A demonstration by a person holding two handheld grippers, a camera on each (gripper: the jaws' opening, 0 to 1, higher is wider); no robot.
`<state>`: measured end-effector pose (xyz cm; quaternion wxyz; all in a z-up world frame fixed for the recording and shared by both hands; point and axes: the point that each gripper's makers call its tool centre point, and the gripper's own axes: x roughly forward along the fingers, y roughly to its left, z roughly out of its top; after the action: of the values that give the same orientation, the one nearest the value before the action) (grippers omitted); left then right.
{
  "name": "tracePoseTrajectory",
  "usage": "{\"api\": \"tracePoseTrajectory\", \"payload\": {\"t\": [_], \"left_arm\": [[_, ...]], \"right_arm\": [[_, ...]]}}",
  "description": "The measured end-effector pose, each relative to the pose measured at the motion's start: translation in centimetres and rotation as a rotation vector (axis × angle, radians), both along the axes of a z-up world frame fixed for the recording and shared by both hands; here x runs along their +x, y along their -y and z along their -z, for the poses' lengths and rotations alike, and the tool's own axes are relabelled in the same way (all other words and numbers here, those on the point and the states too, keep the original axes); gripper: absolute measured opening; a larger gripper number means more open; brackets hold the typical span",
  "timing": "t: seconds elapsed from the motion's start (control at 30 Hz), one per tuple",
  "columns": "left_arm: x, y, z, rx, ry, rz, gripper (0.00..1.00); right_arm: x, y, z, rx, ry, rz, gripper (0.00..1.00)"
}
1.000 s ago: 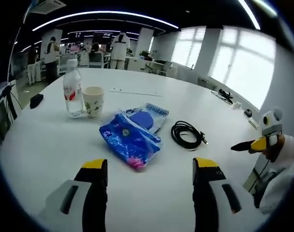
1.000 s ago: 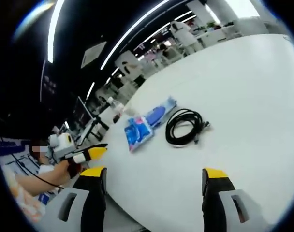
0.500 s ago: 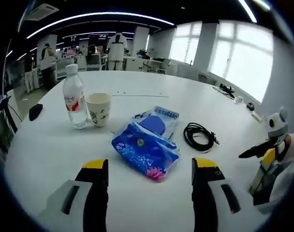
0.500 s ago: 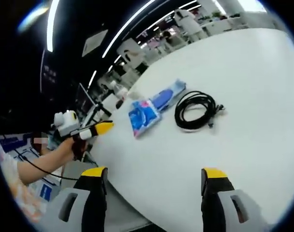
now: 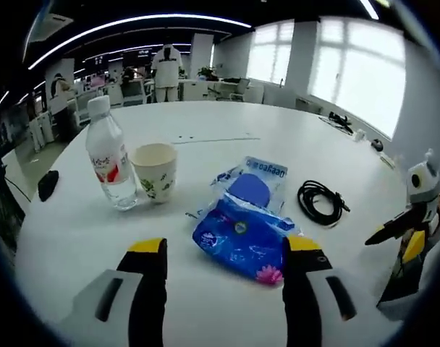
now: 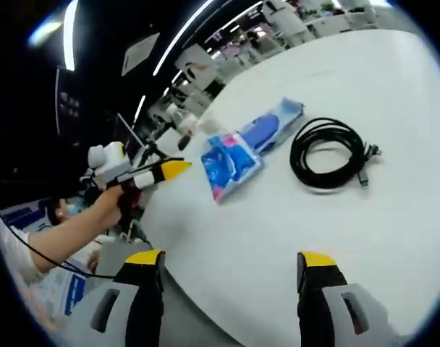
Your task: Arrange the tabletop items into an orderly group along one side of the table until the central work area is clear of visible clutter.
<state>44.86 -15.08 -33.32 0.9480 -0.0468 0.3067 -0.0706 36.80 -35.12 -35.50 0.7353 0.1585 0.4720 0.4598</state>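
Note:
On the white round table (image 5: 205,123) lie a blue flowered packet (image 5: 243,235) and, just behind it, a clear pouch with a blue pad (image 5: 250,186). A coiled black cable (image 5: 320,202) rests to their right. A water bottle (image 5: 108,155) and a paper cup (image 5: 155,171) stand upright side by side at the left. My left gripper (image 5: 221,249) hovers open just before the packet. My right gripper (image 6: 228,261) is open above the table edge, with the cable (image 6: 328,153), the packet (image 6: 229,164) and the pouch (image 6: 269,129) ahead. The left gripper (image 6: 151,173) shows at the left, held by a hand.
A small black object (image 5: 47,184) lies near the table's left edge. Dark small items (image 5: 343,123) sit along the far right rim. Desks, chairs and standing people (image 5: 164,69) fill the office behind. A person's arm (image 6: 68,231) reaches in beside the table.
Both views have moved closer to the table items; the packet now sits just beyond the left jaws. The items themselves lie as before. Both grippers stay open.

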Motion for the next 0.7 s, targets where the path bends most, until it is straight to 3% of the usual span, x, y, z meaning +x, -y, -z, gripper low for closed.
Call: {"api": "tracePoseTrajectory", "payload": {"t": [0.17, 0.27, 0.33, 0.53, 0.63, 0.7], "left_arm": [[1.3, -1.1, -0.2, 0.006, 0.012, 0.027, 0.57], [1.8, -1.3, 0.0, -0.004, 0.004, 0.066, 0.45], [1.8, -0.7, 0.5, 0.036, -0.005, 0.12, 0.39], [2.2, -0.8, 2.2, 0.105, -0.024, 0.173, 0.33], [2.3, -0.5, 1.8, 0.114, -0.022, 0.183, 0.27], [2.5, -0.5, 1.8, 0.126, -0.003, 0.185, 0.2]], "right_arm": [[-1.0, -3.0, 0.0, 0.014, -0.018, -0.05, 0.71], [-1.3, -4.0, 0.2, 0.009, -0.034, -0.06, 0.69], [-1.2, -4.7, 0.4, 0.01, -0.057, -0.044, 0.69], [0.8, -6.9, 1.0, -0.011, -0.074, -0.007, 0.67], [1.7, -7.6, 1.2, -0.013, -0.083, 0.017, 0.63], [3.0, -8.2, 1.4, -0.004, -0.056, 0.06, 0.61]]}}
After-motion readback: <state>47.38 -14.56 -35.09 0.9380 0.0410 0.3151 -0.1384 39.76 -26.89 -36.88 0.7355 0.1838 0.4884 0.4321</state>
